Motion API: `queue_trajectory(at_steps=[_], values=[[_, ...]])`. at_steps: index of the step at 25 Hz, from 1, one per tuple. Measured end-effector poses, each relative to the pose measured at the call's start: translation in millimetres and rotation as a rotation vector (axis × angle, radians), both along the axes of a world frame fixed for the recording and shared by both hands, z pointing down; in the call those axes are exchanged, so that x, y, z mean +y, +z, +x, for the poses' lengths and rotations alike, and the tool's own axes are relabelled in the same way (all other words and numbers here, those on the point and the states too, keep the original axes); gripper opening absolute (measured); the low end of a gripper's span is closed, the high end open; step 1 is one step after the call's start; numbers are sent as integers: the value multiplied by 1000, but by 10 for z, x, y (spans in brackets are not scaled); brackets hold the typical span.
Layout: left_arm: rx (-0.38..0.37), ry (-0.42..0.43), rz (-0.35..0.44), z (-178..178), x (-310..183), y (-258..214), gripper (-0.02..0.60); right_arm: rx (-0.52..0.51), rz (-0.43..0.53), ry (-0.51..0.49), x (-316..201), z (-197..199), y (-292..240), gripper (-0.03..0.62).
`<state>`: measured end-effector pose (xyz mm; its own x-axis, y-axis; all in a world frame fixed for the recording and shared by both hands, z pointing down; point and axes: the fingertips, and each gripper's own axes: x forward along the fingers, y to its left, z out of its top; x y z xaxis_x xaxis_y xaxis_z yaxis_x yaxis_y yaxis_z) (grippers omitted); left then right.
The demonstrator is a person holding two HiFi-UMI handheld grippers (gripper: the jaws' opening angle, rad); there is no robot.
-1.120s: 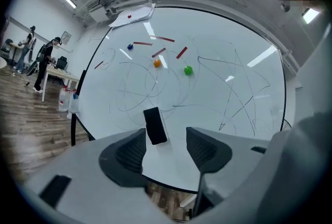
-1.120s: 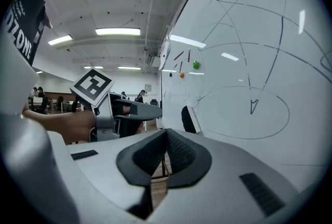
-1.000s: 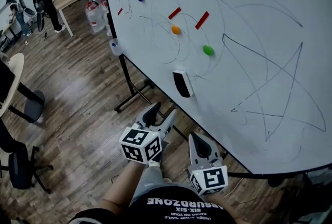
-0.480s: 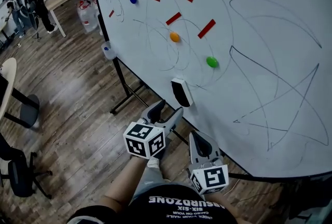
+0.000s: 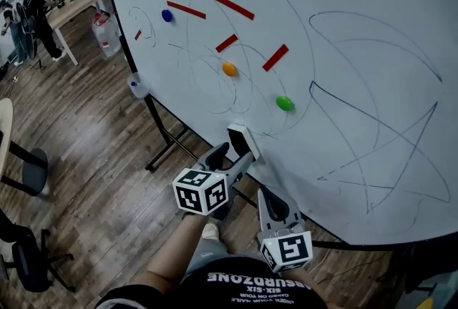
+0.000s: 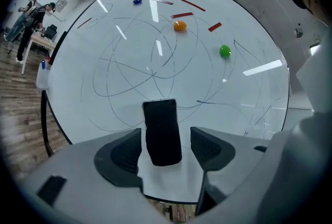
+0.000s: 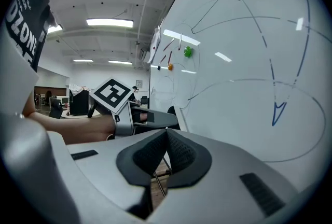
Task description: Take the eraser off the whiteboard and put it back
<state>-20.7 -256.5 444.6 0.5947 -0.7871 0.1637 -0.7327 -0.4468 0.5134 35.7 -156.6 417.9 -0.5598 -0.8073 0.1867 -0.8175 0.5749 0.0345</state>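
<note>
Lower centre of head view: black T-shirt (image 5: 240, 289), white block lettering across it. Above it, left gripper (image 5: 232, 155) and right gripper (image 5: 266, 194), both pale grey moulded shells with dark ribbed pads (image 6: 122, 152). Each carries a white cube (image 5: 201, 192) printed with black square markers.

Black eraser (image 6: 162, 132); white whiteboard (image 5: 358, 14); red strips (image 5: 220, 1); green magnet (image 5: 285, 103).
</note>
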Motion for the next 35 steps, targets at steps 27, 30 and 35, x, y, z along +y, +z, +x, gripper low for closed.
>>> queue_trajectory(at_steps=[27,30,35], values=[[58,60,-52,122,-262,101,256,-14,3,40,-239,-38,43,-2],[58,48,-52,121,-260,100,252,-13,5,38,-240,-28,25,-2],[57,28,-57,118,-255,99,247,-12,7,29,-223,-17,6,-2]])
